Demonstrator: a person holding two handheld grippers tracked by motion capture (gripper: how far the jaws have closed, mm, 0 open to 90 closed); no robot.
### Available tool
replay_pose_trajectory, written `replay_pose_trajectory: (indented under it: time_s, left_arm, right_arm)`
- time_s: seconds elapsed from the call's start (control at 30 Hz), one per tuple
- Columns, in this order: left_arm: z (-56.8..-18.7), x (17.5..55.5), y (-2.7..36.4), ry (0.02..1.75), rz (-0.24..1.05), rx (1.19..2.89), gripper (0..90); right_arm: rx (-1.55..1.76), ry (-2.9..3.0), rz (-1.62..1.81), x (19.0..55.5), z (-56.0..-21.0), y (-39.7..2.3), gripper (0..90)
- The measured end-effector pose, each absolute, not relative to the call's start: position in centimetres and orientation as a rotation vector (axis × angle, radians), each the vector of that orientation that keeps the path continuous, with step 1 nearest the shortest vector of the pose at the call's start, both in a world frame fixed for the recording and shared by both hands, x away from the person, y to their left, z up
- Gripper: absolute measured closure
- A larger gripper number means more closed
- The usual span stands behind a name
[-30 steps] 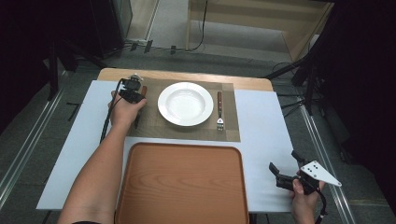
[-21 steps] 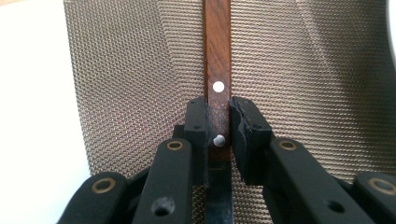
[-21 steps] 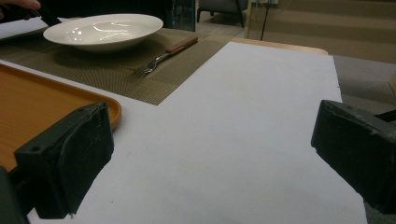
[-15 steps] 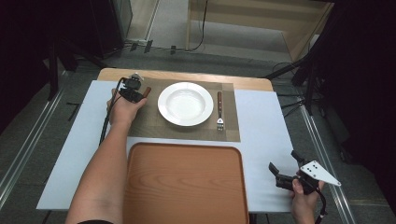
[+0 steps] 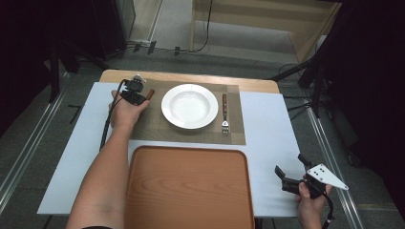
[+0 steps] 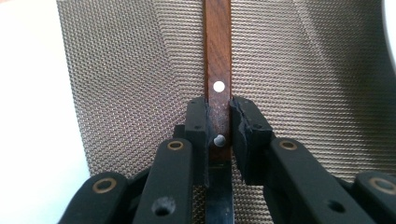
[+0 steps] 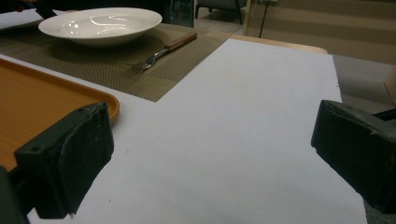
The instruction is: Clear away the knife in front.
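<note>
Reaching far across the table, the left gripper (image 5: 139,93) pinches the brown wooden handle of a knife (image 6: 217,79) that lies flat on the woven mat (image 5: 157,125), just left of the white plate (image 5: 189,105). Its jaws have just closed on it. Most of the blade is hidden under them. The right gripper (image 5: 292,171) waits near the table's near right corner, jaws wide apart, holding nothing.

A wooden table (image 5: 191,76) is covered by a white sheet (image 5: 272,129). On the sheet, a woven placemat (image 5: 153,126) is laid at the far side and an orange tray (image 5: 188,191) at the near edge.
</note>
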State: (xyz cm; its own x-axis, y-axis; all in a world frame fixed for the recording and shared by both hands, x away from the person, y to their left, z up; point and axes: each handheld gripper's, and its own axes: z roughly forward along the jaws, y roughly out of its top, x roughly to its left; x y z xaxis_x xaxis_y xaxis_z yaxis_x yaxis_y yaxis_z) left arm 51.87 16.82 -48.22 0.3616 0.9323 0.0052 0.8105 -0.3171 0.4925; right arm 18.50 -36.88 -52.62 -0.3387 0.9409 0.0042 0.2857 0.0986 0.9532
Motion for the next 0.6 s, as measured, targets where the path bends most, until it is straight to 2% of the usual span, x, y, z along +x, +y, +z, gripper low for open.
replay_pose_trajectory:
  time_s: [0.6]
  left_arm:
    - [-48.26, 51.77, 17.11, 1.486, 0.39, 2.227, 76.0]
  right_arm:
    - [1.21, 1.721, 1.24, 18.52, -52.64, -36.67, 0.0]
